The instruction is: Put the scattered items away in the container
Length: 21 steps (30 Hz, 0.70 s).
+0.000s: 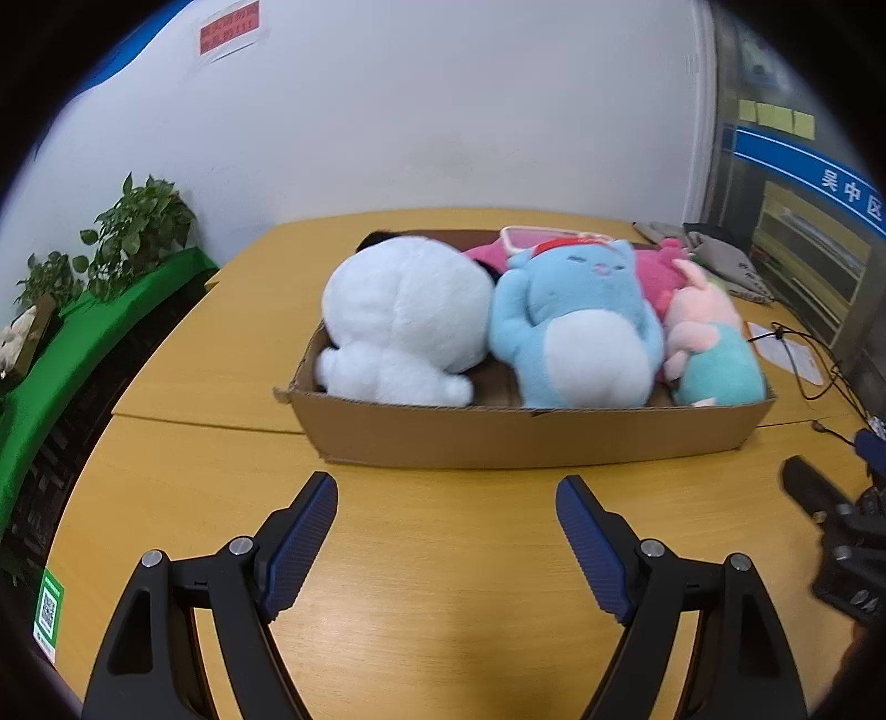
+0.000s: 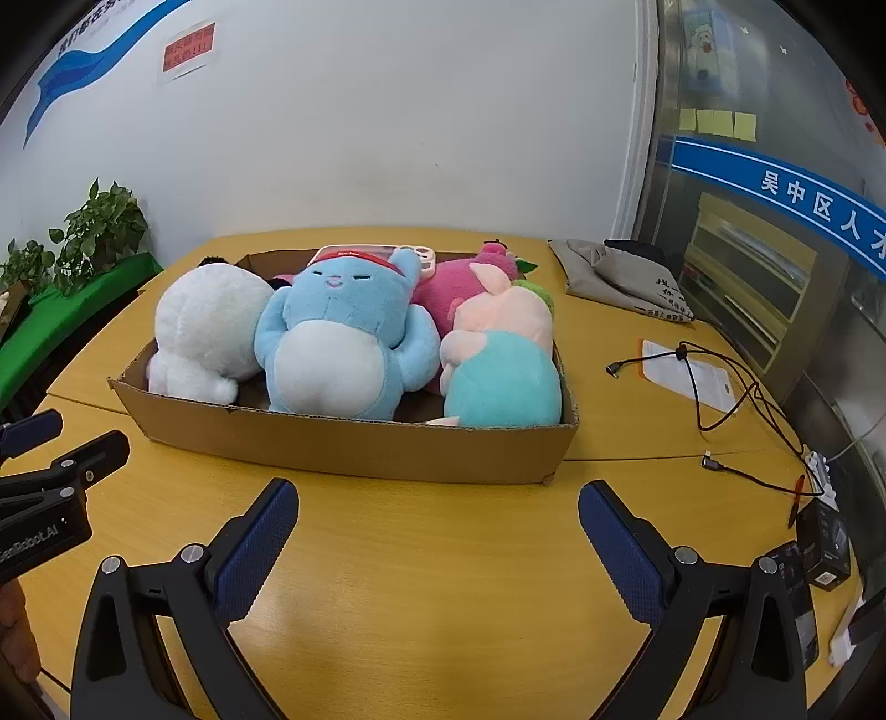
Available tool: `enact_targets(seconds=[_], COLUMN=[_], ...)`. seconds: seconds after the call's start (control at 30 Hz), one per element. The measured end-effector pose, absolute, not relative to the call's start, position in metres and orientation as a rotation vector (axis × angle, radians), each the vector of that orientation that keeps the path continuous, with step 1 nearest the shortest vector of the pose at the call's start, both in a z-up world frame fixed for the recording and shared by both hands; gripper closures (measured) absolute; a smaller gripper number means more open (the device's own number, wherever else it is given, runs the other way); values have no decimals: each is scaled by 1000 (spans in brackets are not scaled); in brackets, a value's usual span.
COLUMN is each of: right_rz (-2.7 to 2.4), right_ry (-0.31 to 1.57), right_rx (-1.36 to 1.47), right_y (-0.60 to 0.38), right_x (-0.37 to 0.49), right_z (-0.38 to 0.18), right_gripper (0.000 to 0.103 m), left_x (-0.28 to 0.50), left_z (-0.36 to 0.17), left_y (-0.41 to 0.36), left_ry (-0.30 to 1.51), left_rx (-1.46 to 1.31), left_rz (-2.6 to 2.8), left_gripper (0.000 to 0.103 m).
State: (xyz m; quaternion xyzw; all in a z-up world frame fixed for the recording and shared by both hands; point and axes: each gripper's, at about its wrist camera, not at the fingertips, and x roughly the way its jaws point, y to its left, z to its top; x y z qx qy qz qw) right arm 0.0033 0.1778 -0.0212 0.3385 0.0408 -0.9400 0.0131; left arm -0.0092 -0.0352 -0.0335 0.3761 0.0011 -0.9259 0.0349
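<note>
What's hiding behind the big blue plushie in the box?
Behind the blue plush peeks a pink-and-white plastic toy with a red band. Its lower part is covered, so what it is stays unclear.

Pink plush (image 2: 451, 288) mostly hidden behind the blue plush (image 2: 338, 338). Red wall notice (image 1: 230, 27) too blurred to read.

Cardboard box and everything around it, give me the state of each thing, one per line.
cardboard box: open-topped, full of plush toys
white plush: in box, left end
blue plush: in box, middle, lying face up
teal and pink plush: in box, right end
magenta plush: in box, behind the others
black cable: loose on table
left gripper: open, empty
right gripper: open, empty
</note>
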Motion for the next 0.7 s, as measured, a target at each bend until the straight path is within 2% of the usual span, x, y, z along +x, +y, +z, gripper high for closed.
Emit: enact_targets(seconds=[0.23,0.37,0.7], right_rz=[-2864,-2833,-2780], right_ry=[73,27,94], right_rx=[987,1039,1271], right_y=[195,223,246], right_x=[-3,-16,-39], right_z=[-45,-79,-132], right_gripper=[0,0,0], left_x=[-20,-26,-45], left_z=[-71,-97,-144], left_y=[-55,-71,-97], left_ry=[7,-50,-80], left_rx=[1181,1205,1319], left_rz=[-2858,-2837,-2777], left_gripper=[21,21,21])
